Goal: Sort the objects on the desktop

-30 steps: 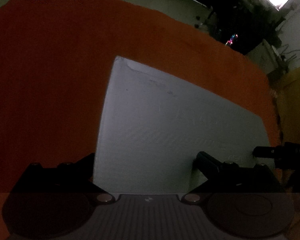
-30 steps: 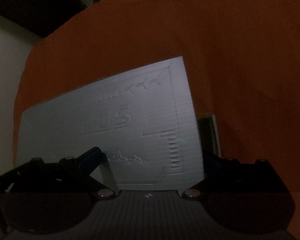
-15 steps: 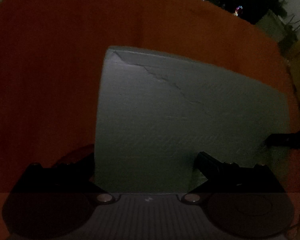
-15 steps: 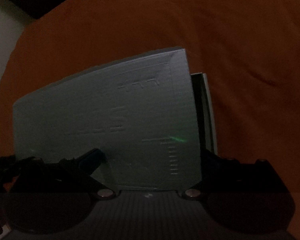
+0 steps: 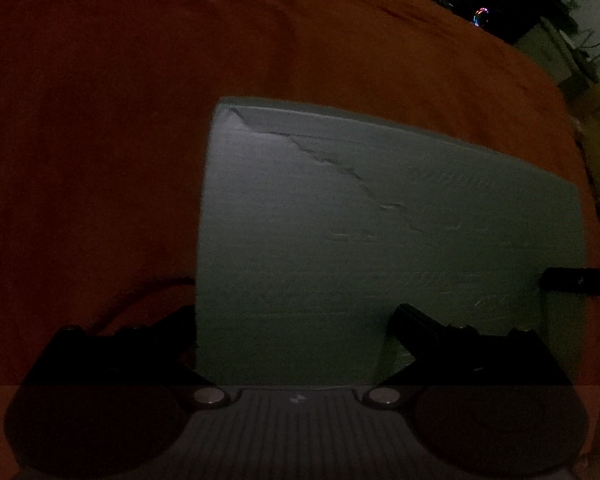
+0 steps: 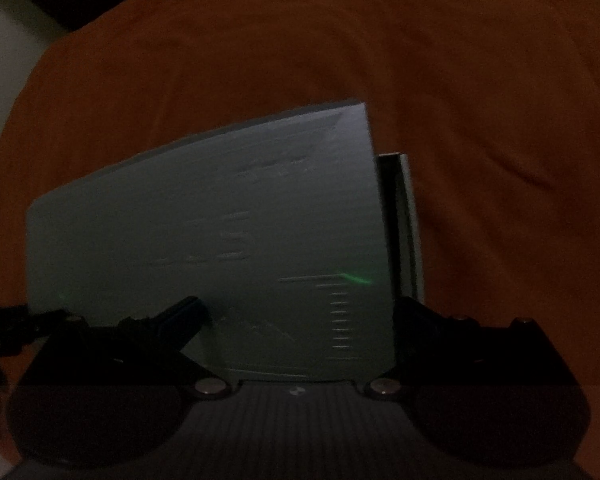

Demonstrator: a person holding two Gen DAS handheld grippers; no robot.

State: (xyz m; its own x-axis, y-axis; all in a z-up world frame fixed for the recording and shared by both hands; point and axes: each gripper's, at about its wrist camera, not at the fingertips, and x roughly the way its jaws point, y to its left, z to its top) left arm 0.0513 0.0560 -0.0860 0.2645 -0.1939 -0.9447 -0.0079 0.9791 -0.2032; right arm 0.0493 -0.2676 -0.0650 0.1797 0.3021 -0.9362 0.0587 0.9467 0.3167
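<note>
Grey box (image 6: 204, 240), embossed face, right wrist view: raised characters and a ladder of short tick marks near its right edge, too dim and blurred to read. No other lettering legible.

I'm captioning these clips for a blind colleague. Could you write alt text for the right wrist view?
A flat grey embossed box sits between the right tongs, which grip it at its near end above an orange cloth. The scene is dim; a thin dark-edged slab shows along the box's right side.
</note>
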